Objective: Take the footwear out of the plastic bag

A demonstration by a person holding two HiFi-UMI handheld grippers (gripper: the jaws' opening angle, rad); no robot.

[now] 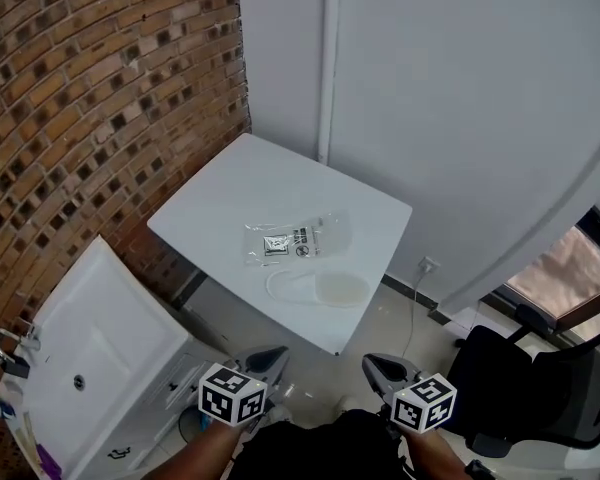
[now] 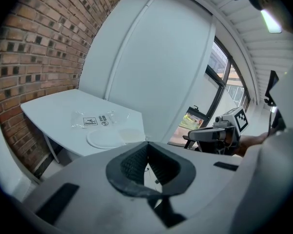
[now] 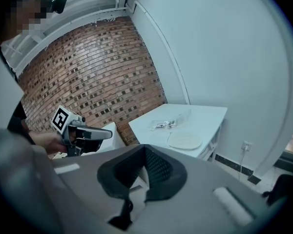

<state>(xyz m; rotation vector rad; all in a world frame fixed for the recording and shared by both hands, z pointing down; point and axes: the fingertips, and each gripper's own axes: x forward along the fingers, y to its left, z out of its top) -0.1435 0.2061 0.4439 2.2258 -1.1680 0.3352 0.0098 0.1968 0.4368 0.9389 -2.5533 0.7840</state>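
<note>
A clear plastic bag [image 1: 298, 240] with a printed label lies flat on the small white table [image 1: 230, 193]. Just in front of it, near the table's front edge, lies a pale flat slipper [image 1: 318, 288]; I cannot tell whether it has a wrapper of its own. My left gripper [image 1: 270, 358] and right gripper [image 1: 377, 366] hover well short of the table, both shut and empty. The left gripper view shows the bag [image 2: 94, 120], the slipper [image 2: 112, 137] and the right gripper [image 2: 205, 134]. The right gripper view shows the bag [image 3: 170, 123], the slipper [image 3: 184, 141] and the left gripper [image 3: 95, 133].
A brick wall [image 1: 90, 98] stands on the left. A white cabinet [image 1: 100, 348] with a tap sits beside the table. A black office chair [image 1: 540, 388] is at the right. A wall socket with a cable [image 1: 427, 265] is behind the table.
</note>
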